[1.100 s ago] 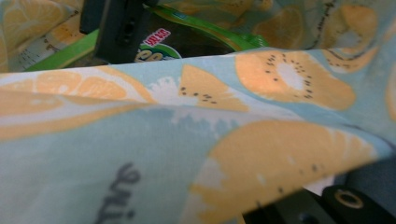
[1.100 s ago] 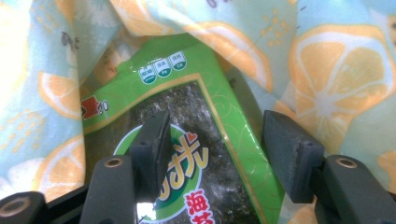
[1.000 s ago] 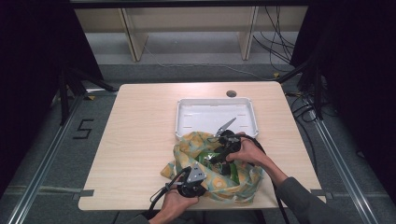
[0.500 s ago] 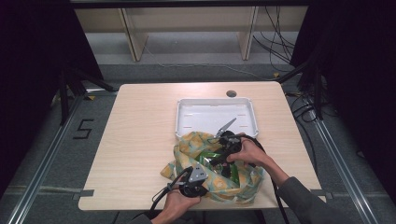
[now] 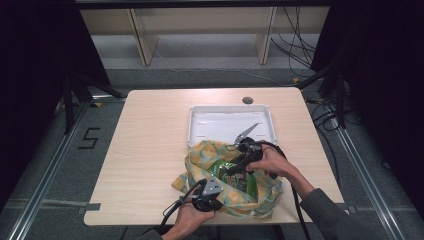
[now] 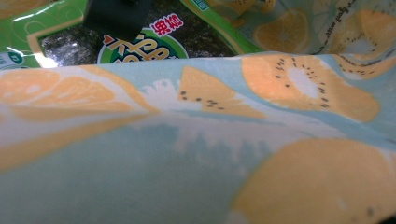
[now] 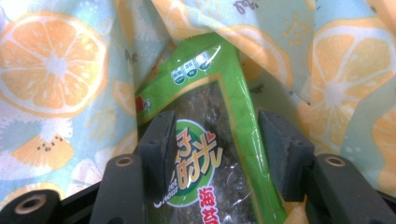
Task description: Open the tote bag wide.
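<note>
A fruit-print bag (image 5: 225, 192) lies at the table's (image 5: 150, 150) near edge, right of the middle, its far side touching the near rim of a white tray (image 5: 200, 122) that sits toward the far right. In the high view a green snack pack (image 5: 235, 176) lies in the bag's open mouth, with the right gripper (image 5: 239, 166) reaching into it from the right and the left gripper (image 5: 210, 192) at the bag's near edge. The right gripper view shows what the high view cannot: the two black pads (image 7: 161, 140) stand apart on either side of the pack (image 7: 212, 154), the left one against its edge, the right one just off the green border, so the jaws are spread around it, not clamped. The left gripper view looks over a fold of the bag (image 6: 201, 154) held close to the lens, with the pack's label (image 6: 140, 44) beyond; its own jaws are hidden, so whether they pinch the cloth cannot be told.
</note>
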A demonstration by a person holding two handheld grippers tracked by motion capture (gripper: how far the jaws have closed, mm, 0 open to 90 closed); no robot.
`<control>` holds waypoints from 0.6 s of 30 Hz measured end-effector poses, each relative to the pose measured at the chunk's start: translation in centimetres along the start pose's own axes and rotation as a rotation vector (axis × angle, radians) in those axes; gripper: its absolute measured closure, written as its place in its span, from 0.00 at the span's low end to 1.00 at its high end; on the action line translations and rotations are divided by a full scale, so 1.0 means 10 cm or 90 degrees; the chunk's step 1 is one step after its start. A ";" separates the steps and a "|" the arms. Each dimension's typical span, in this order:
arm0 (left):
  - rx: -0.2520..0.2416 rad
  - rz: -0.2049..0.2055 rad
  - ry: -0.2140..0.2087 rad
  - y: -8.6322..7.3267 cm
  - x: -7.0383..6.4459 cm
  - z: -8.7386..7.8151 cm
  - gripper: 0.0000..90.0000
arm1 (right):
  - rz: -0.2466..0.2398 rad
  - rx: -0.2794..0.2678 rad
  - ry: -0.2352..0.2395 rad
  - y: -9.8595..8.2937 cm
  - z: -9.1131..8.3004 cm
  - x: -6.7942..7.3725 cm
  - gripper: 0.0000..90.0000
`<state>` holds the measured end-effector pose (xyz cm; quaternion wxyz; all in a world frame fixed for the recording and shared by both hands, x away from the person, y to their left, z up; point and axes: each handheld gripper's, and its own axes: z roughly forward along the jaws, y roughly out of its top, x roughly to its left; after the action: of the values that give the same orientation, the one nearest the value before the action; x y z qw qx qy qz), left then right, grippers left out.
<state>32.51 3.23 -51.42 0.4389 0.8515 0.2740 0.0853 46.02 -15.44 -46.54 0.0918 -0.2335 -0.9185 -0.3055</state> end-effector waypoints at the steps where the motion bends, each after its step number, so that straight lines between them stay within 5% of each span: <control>1: -0.006 -0.009 0.000 0.00 -0.01 0.01 0.99 | 0.006 0.004 0.000 0.00 0.00 0.01 0.55; 2: -0.009 -0.018 0.000 -0.01 -0.02 0.02 1.00 | 0.004 0.005 0.004 0.00 0.01 0.01 0.57; 5: 0.008 0.005 -0.003 -0.01 0.01 0.01 0.99 | 0.008 0.018 0.004 0.00 0.04 0.04 0.57; 12: 0.005 -0.005 0.000 -0.01 0.00 0.02 0.99 | -0.007 0.010 0.019 0.01 0.00 0.04 0.64; 13: 0.003 -0.008 -0.001 -0.01 0.00 0.02 0.99 | 0.001 0.015 0.040 0.01 -0.01 0.05 0.65; 18: 0.006 -0.017 -0.004 -0.02 0.00 0.02 0.99 | -0.017 0.008 0.034 0.02 -0.05 0.07 0.68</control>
<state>32.51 3.13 -51.67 0.4372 0.8501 0.2839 0.0754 45.51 -15.29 -45.80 0.1141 -0.2126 -0.9206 -0.3070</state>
